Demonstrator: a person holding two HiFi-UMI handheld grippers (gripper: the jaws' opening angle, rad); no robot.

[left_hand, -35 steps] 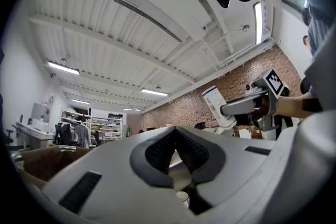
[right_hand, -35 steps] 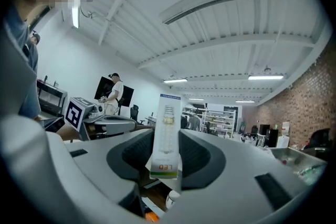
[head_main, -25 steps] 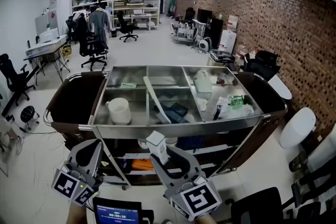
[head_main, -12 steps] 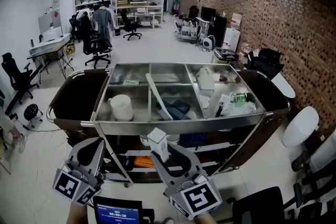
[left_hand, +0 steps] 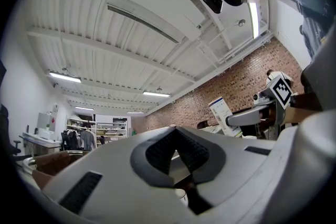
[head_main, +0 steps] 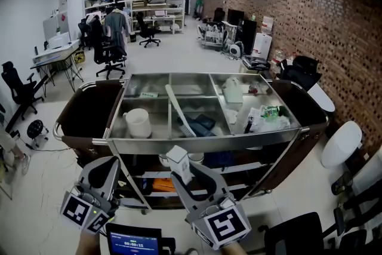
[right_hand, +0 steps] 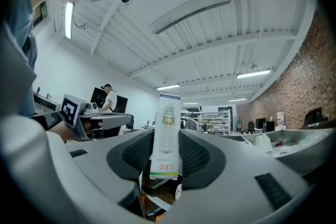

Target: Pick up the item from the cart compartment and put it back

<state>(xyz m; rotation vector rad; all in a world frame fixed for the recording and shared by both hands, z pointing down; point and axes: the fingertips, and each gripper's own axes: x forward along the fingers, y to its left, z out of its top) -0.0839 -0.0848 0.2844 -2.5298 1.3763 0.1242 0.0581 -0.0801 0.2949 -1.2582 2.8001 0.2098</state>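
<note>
R gripper is clenched on a tall, narrow LED bulb box. Both pads press its sides and the box stands upright btwn them, its top poking well above the fingertips. The "LED" print sits at the box's lower end and reads upside down from the right gripper view.

From the head view I've got the box on the near side of the cart, in front of its front rim & outside every compartment, roughly opposite the middle one.

L gripper is closed w/ nothing in it. In the left gripper view the pad tips meet. It hangs on the near side of the cart too, opposite the left compartment, apart from the box.

In the cart a white mug sits in the left compartment, and a white bottle lies in the right one w/ some packets nearer the front rim.
</note>
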